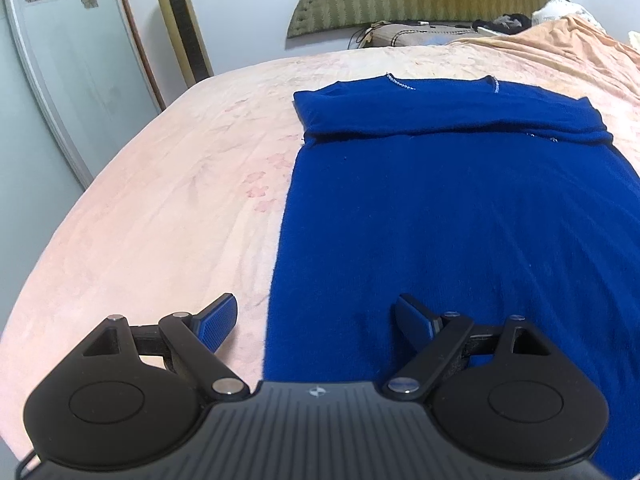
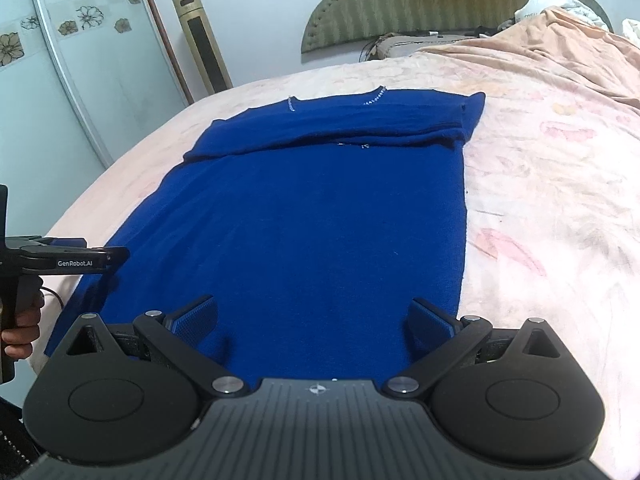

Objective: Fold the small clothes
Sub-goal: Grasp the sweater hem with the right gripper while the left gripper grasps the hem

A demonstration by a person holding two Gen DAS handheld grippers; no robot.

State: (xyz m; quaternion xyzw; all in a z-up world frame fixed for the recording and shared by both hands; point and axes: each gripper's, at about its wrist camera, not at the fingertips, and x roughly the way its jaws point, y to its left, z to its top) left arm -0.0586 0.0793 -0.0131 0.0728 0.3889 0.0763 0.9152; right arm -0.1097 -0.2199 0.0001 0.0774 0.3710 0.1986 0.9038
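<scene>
Blue sweater is lying flat on my pink bedspread, filling the middle of both frames, top part folded across near the upper edge. Both my tongs, left gripper and right gripper, are spread wide at the bottom, holding nothing, just hovering over its near hem.

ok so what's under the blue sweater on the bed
The blue sweater lies flat on a pink floral bedspread, which shows all around it. Its sleeves are folded across the top. Anything beneath the fabric is covered.
</scene>
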